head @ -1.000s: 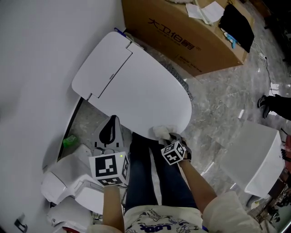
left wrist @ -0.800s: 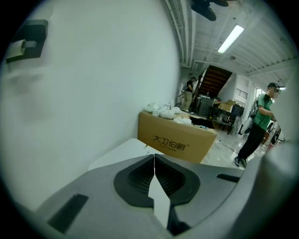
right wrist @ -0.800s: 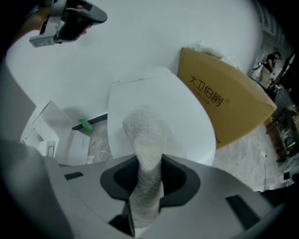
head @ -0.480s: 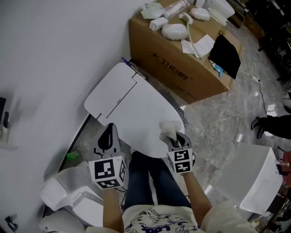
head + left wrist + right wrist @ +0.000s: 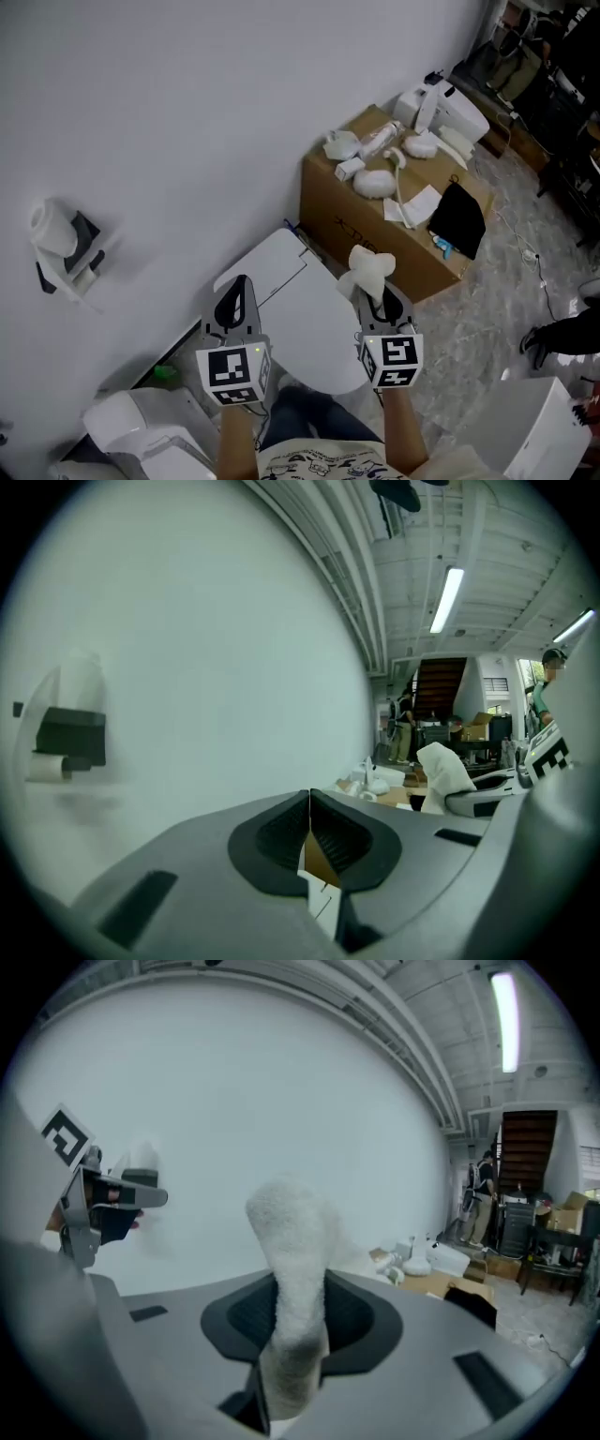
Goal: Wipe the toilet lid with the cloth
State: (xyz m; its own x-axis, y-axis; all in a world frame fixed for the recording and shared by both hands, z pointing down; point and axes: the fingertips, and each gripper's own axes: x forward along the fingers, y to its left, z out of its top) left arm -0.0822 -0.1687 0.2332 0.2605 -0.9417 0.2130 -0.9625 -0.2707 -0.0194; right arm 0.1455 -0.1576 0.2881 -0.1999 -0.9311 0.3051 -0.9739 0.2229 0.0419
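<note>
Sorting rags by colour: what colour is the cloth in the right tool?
White cloth; clearest in the right gripper view.

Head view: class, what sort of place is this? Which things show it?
Probably a warehouse-like test area, not a home bathroom: a toilet lid stands beside a loaded cardboard box, with a strip light overhead.
</note>
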